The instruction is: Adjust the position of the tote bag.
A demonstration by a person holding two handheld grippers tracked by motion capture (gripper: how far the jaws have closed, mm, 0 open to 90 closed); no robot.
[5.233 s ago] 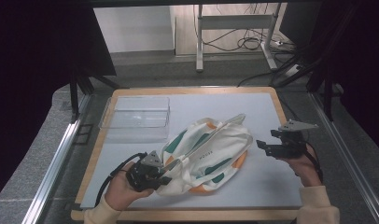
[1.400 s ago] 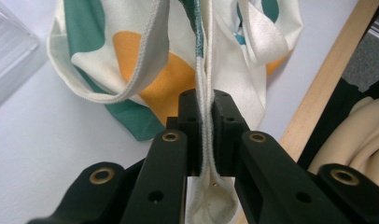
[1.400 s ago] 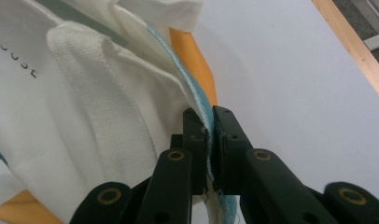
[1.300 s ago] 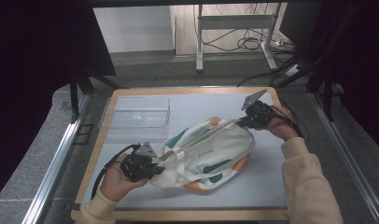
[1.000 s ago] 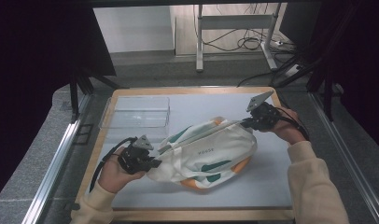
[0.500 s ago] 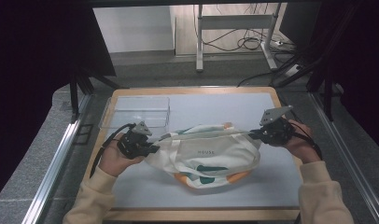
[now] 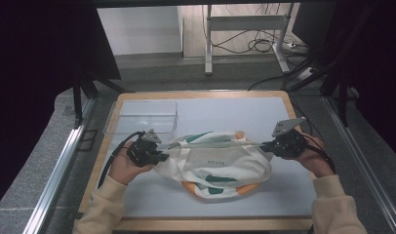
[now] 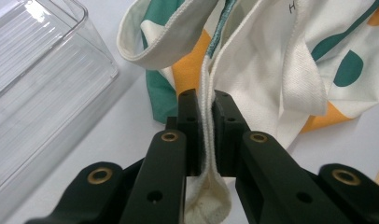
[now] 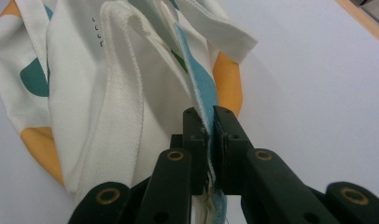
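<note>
A white cloth tote bag [image 7: 216, 165] with green and orange shapes lies on the pale mat [image 7: 220, 114], stretched between both hands. My left gripper [image 7: 162, 155] is shut on the bag's left edge; in the left gripper view its jaws pinch a folded white hem [image 8: 207, 140] of the tote bag [image 8: 271, 65]. My right gripper [image 7: 265, 145] is shut on the right edge; in the right gripper view its jaws clamp a thin white and blue layer [image 9: 209, 140] of the tote bag [image 9: 108, 93]. The top edge runs taut between the two grippers.
A clear plastic tray [image 7: 143, 116] stands at the back left of the mat, close behind my left gripper, and shows as a tray [image 8: 33, 93] in the left gripper view. The wooden table rim [image 7: 206, 224] frames the mat. Metal rails run along both sides.
Both hands have drawn apart, the left to the left and back, the right to the right and forward. The bag went from lying diagonal to being stretched sideways.
</note>
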